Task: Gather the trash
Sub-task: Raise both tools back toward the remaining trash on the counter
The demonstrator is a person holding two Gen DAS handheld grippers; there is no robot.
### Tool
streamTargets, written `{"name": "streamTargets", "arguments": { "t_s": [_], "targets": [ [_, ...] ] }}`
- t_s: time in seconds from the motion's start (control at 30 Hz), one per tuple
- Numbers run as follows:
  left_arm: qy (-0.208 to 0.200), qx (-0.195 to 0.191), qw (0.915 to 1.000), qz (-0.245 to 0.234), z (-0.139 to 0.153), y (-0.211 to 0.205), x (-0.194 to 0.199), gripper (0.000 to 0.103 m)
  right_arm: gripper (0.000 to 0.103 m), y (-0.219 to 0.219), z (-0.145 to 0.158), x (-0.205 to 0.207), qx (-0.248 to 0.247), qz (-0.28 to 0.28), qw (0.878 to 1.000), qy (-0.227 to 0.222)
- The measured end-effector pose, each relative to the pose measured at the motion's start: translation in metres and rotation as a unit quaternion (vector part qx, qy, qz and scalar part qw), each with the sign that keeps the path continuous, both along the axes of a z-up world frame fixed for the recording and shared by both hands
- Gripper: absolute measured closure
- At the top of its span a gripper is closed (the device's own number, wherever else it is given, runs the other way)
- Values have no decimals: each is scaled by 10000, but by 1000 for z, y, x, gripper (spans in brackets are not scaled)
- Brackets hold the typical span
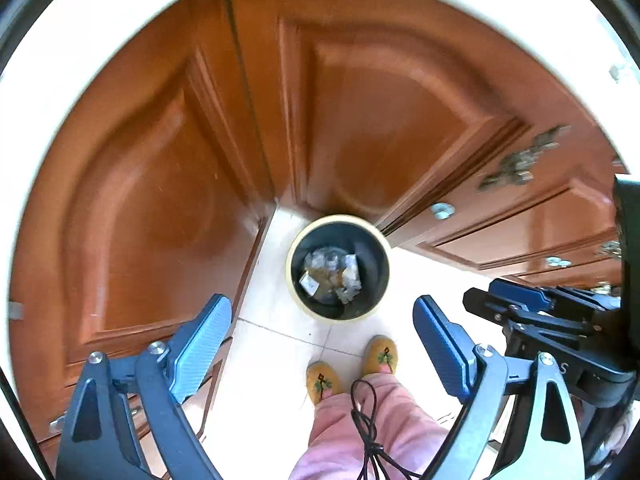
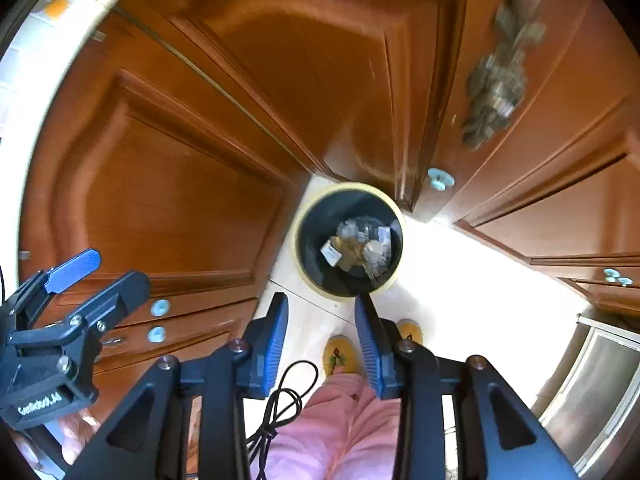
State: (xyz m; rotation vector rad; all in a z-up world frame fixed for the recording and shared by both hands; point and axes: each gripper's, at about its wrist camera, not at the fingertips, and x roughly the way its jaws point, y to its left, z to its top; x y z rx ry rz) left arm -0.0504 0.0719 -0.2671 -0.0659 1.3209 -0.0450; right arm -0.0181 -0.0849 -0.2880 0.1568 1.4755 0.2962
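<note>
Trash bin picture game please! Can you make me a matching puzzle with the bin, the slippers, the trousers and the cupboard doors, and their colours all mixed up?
Things:
1. trash bin rim
2. slippers
3. trousers
4. cupboard doors

Colours:
A. pink
B. reddish brown
C. cream
D. mustard yellow

Pairs: 1-C, 2-D, 3-A, 4-B

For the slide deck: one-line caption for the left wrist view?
Open left tongs above a trash bin holding crumpled wrappers, in a wooden-cabinet corner.
</note>
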Motion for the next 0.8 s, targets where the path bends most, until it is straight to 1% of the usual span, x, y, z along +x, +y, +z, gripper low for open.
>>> {"name": "streamTargets", "arguments": {
  "t_s": [0.13,0.27,0.4,0.47,0.6,0.7,0.8],
  "targets": [
    [-357,-14,9993,-105,53,-3,-5,12,68,-3,49,-5,130,4,9994,-317],
    [-713,-237,9971,-71,103,-1,-5,12,68,-13,106,-14,212,7,9967,-788],
    [-1145,-410,9925,-113,150,-5,-4,12,68,-27,159,-21,203,-85,9907,-1340],
    [-1328,-430,9900,-176,170,-8,-5,12,68,-35,179,-22,222,-181,9872,-1567],
    [-1775,-501,9823,-338,209,-18,-4,11,68,-49,213,-25,233,-411,9799,-1938],
    [-2046,-518,9766,-404,230,-21,-3,8,68,-58,226,-22,215,-545,9761,-2091],
    [-2202,-515,9727,-517,245,-24,-2,7,68,-64,245,-17,244,-684,9710,-2277]
  ]
}}
